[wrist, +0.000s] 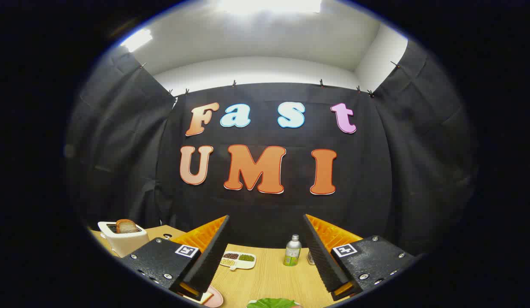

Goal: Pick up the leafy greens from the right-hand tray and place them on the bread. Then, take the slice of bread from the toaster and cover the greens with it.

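The claw (265, 252) is held level above the counter (269, 278), its fingers spread wide with nothing between them. The leafy greens (273, 303) are seen low down between the fingers, close under the claw, their tray hidden. A corner of bread on a pink plate (213, 297) is glimpsed just beside the left finger. The toaster (123, 239) is set well off to the left, a slice of bread (127, 226) standing up out of its slot. A small bottle (293, 250) and a dish of beans (238, 259) lie beyond the fingers. The pick-up is judged to be in hand: the claw should be tipped downward, centred over the leaf, and closed gently so it is not torn.
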